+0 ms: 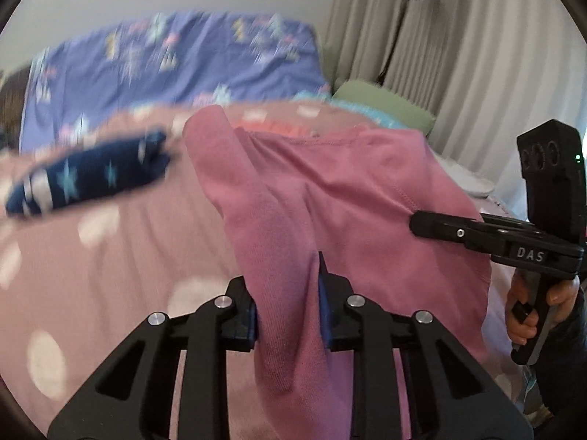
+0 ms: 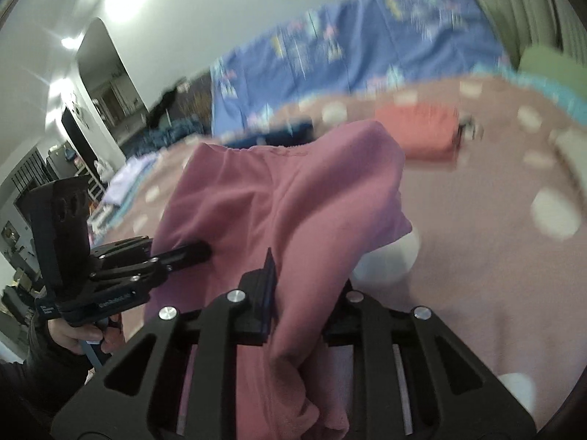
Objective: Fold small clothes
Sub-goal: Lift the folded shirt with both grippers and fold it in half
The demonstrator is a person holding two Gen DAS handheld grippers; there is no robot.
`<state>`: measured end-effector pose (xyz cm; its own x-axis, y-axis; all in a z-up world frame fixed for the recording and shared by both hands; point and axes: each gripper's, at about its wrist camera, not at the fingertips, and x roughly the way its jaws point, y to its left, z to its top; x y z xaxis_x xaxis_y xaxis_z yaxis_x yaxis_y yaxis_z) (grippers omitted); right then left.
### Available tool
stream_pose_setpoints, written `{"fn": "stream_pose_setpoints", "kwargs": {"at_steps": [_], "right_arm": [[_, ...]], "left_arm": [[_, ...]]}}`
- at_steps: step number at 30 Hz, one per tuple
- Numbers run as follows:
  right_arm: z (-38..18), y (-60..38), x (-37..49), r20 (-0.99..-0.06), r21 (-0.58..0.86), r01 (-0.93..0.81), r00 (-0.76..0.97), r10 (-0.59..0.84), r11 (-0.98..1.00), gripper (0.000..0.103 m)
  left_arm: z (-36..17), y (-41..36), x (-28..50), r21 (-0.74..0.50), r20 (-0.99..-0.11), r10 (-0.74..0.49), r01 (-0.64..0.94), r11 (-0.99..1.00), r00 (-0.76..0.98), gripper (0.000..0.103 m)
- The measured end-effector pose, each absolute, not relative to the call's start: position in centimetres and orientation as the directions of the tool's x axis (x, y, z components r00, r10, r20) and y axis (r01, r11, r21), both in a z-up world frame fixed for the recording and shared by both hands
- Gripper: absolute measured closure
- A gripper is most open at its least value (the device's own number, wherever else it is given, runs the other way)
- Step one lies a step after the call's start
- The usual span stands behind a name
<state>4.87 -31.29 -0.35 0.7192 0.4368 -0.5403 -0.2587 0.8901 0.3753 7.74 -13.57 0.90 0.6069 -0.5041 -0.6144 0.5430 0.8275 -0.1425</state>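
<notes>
Risk: slipping. Clamping pink garment [image 1: 330, 190] in left gripper [image 1: 290, 315] and right gripper [image 2: 308, 300], lifting off bed [image 1: 110, 256]; thin bunched bite possibly pulling free, dropping one edge.

Pink bedspread [image 1: 110, 256] with pale dots across the bed, blurred; behind it a purple-blue patterned sheet [image 1: 176, 62] against the plain wall. Green cushion [image 1: 389, 106] at the far corner beside pale pleated curtains [image 1: 458, 55], dark stand [image 1: 400, 29] before them. Arched doorway [image 2: 106, 77] off left in the right wrist view.
</notes>
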Motion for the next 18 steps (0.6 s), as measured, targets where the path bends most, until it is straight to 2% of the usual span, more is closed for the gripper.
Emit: {"fn": "stream_pose_setpoints", "kwargs": {"at_steps": [3, 10, 18], "right_arm": [[3.7, -32.4, 3.5, -0.46, 0.343, -0.269, 0.787, 0.411, 0.9, 0.084], [11.2, -34.2, 3.7, -0.344, 0.261, -0.251, 0.878, 0.333, 0.932, 0.084], [16.6, -37.4, 8.5, -0.298, 0.207, -0.207, 0.917, 0.263, 0.956, 0.084]], "left_arm": [[4.8, -14.6, 7.5, -0.093, -0.565, -0.516, 0.572, 0.815, 0.644, 0.078], [12.5, -18.9, 8.3, 0.07, -0.461, -0.5, 0.592, 0.803, 0.733, 0.078], [17.3, -22.5, 14.2, 0.119, -0.419, -0.491, 0.582, 0.804, 0.764, 0.078]]}}
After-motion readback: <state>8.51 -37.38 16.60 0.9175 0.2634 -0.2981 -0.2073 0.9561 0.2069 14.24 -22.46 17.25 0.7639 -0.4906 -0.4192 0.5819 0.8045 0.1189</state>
